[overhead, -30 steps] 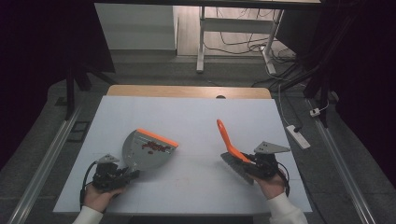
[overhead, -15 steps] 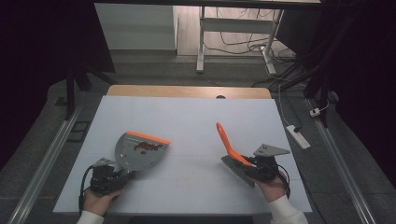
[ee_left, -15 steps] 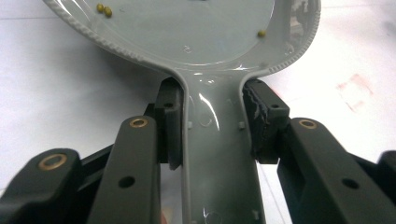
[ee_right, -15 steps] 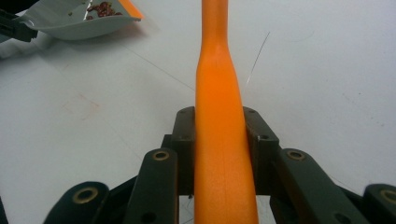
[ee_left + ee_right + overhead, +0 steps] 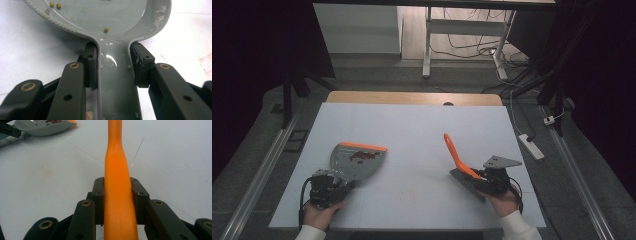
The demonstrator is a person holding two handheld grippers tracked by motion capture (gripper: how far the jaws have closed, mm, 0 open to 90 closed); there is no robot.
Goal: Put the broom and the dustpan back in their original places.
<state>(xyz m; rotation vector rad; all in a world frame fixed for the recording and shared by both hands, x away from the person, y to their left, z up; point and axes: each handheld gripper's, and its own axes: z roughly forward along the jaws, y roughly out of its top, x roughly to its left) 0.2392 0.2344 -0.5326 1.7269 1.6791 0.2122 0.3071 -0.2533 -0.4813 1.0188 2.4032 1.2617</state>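
Beans (image 5: 358, 156) sit heaped in the dustpan (image 5: 357, 161), clamped level by the left gripper (image 5: 328, 186) against spilling, while the right gripper (image 5: 486, 179) clamps the brush (image 5: 458, 159) handle-up, bristles toward the table (image 5: 412, 125).

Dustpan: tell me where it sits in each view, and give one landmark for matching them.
High view: dustpan at lower left on the table, its handle in the left gripper.
Left gripper view: grey pan across the top, handle running down the middle between the jaws.
Right gripper view: top left corner, far off.
Shared landmark: the small beans lying in the pan.
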